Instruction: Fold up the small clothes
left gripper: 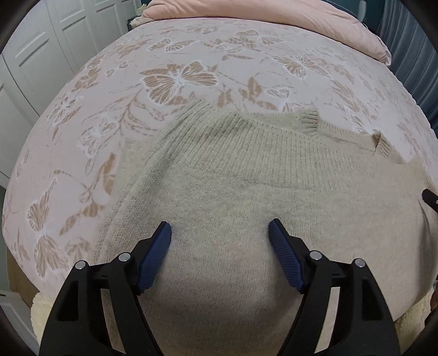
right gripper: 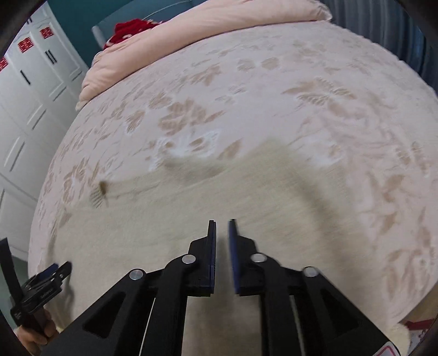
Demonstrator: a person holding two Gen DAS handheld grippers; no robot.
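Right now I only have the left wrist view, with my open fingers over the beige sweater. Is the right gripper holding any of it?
Observer: No. The right gripper hangs over the sweater with its fingers a narrow gap apart and nothing between them.
Operator: Anything near the head of the bed that I can't see?
Observer: Yes, a red cloth shows just beyond the left end of the pink duvet.
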